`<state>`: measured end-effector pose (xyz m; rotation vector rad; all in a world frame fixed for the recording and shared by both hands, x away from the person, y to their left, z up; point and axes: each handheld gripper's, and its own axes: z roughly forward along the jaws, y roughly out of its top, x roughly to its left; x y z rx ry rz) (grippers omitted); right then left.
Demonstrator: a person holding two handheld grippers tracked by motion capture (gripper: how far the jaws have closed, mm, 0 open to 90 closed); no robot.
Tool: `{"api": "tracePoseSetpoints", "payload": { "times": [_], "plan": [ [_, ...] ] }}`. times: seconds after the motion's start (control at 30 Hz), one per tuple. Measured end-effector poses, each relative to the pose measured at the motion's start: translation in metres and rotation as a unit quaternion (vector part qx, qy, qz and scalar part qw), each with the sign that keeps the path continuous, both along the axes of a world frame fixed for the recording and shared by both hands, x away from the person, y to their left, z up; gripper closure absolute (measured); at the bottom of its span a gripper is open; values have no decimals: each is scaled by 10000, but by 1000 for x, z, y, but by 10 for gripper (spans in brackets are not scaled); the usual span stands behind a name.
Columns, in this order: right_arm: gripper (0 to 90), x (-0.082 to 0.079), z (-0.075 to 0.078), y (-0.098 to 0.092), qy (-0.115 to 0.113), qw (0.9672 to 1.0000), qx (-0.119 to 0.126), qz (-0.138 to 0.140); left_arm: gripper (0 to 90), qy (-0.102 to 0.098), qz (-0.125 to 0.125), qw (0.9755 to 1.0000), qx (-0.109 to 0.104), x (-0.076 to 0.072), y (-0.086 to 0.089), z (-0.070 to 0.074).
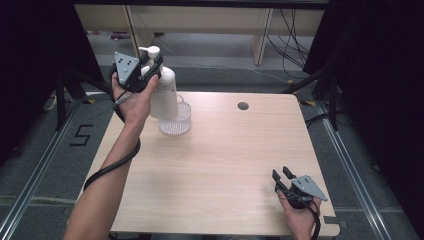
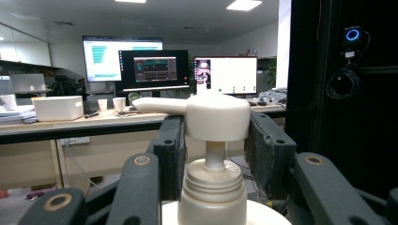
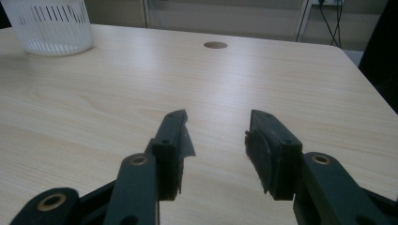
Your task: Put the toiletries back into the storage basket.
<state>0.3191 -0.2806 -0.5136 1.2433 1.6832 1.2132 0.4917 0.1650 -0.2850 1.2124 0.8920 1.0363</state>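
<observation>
My left tool pinches the white pump bottle at its neck, lifted seemingly just above the clear basket. My right tool rests spread near the table corner.

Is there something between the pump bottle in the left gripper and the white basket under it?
Nothing visible stands between them. The left gripper holds the pump bottle by its neck, lifted just above the white basket, whose opening looks free. The right gripper rests far away, near the table's front right corner.

Only a basket interrupts the table.
</observation>
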Motion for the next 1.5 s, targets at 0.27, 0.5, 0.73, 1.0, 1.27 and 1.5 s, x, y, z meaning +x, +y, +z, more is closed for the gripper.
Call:
{"api": "tracePoseSetpoints", "payload": {
  "times": [0.27,0.5,0.73,1.0,1.27,1.5],
  "plan": [
    [573,0,0,0,-37,10000,-16,-7,588,29,4,10000,19,6,-2,0],
    [573,1,0,0,24,10000,39,74,588,51,1,10000,47,12,-4,0],
    [573,1,0,-1,-75,9999,-99,18,588,94,0,9999,66,16,-6,-3],
    [573,1,0,-1,-66,9999,-95,15,588,125,12,9999,77,20,-6,-5],
    [573,-1,-1,2,31,9999,116,-34,588,134,8,9999,99,23,-7,-6],
    [573,-2,0,2,85,9998,167,-35,588,233,20,9997,90,25,-10,-10]
  ]
}}
